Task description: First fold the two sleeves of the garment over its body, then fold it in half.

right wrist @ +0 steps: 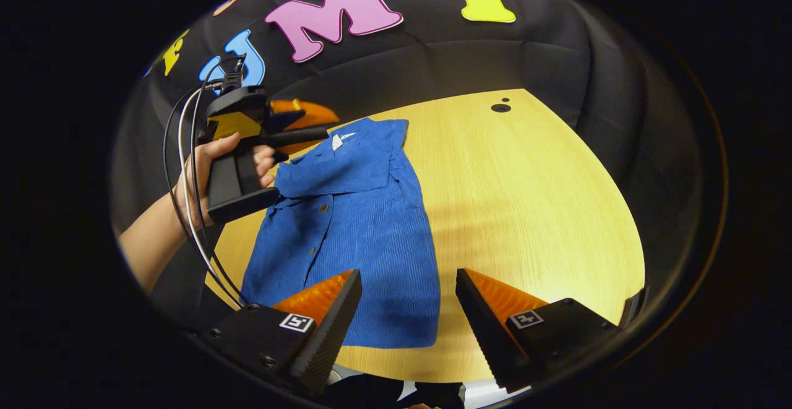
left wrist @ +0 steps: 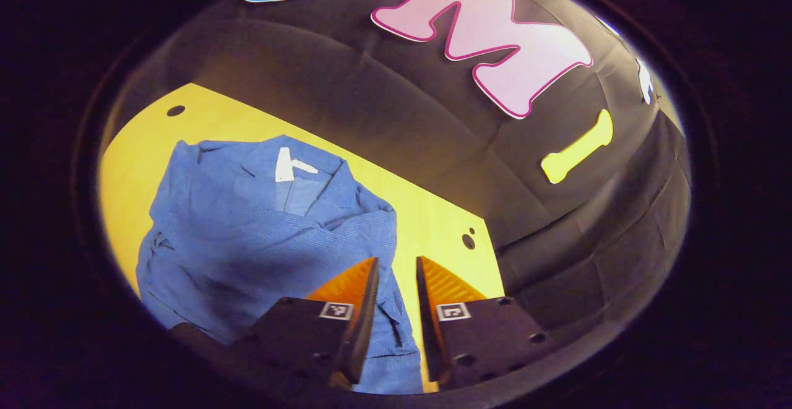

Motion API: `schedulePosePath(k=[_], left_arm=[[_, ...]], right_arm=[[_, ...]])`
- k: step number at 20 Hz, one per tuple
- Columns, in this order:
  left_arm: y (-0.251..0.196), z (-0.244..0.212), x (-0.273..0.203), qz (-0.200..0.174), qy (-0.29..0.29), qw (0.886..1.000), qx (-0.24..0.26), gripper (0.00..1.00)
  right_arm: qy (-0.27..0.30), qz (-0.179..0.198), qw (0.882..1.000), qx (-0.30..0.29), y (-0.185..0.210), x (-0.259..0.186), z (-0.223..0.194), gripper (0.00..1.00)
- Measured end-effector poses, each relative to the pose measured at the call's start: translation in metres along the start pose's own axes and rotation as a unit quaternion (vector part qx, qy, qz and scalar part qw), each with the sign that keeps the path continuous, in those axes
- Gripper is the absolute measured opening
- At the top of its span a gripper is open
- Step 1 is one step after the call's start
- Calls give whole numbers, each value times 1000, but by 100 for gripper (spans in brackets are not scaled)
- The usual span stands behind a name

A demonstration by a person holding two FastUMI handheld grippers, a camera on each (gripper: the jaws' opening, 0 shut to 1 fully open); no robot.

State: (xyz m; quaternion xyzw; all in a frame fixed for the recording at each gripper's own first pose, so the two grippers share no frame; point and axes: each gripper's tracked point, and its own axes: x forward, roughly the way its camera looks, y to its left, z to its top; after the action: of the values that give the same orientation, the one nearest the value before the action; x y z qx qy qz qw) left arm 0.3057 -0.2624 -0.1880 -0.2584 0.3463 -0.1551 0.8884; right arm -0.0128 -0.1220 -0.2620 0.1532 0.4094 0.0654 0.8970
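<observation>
On the tabletop [right wrist: 526,198] lies a blue shirt [right wrist: 352,236]; left gripper [left wrist: 396,273] fingers slightly apart, right gripper [right wrist: 408,282] fingers wide apart, both empty.

Pale wooden table [right wrist: 532,198] against black cloth wall [right wrist: 470,62]

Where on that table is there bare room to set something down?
The widest bare wood lies between the blue shirt and the black cloth wall. It is crowded where the left gripper and hand hover by the collar.
</observation>
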Motion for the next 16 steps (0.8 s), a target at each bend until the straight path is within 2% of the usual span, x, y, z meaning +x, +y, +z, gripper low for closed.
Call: schedulePosePath(k=[1,2,3,6,7,8,10,12,14,16], left_arm=[[1,0,-12,3,-2,1000,-3,74],[12,0,0,14,-8,1000,-1,88],[23,0,-8,26,-16,1000,1,83],[64,-15,-52,48,-24,998,11,84],[81,-27,-69,51,-18,998,32,85],[108,-40,-87,75,-14,995,59,85],[164,-65,-127,138,-4,985,104,85],[201,-96,-170,178,14,975,130,85],[234,-133,-209,222,48,961,156,85],[257,-171,-239,245,84,951,167,82]], right_arm=[[2,0,1000,2,-1,2,1,98],[3,1,1000,5,-2,4,0,98],[6,1,1000,8,-1,8,-1,98],[19,-1,1000,13,1,18,-8,98],[29,-3,999,17,1,20,-12,98],[35,-4,999,21,3,24,-17,98],[40,-9,999,27,5,30,-22,98],[58,-18,998,25,4,36,-36,98],[77,-26,996,21,4,40,-47,98],[83,-34,996,11,0,43,-54,99]])
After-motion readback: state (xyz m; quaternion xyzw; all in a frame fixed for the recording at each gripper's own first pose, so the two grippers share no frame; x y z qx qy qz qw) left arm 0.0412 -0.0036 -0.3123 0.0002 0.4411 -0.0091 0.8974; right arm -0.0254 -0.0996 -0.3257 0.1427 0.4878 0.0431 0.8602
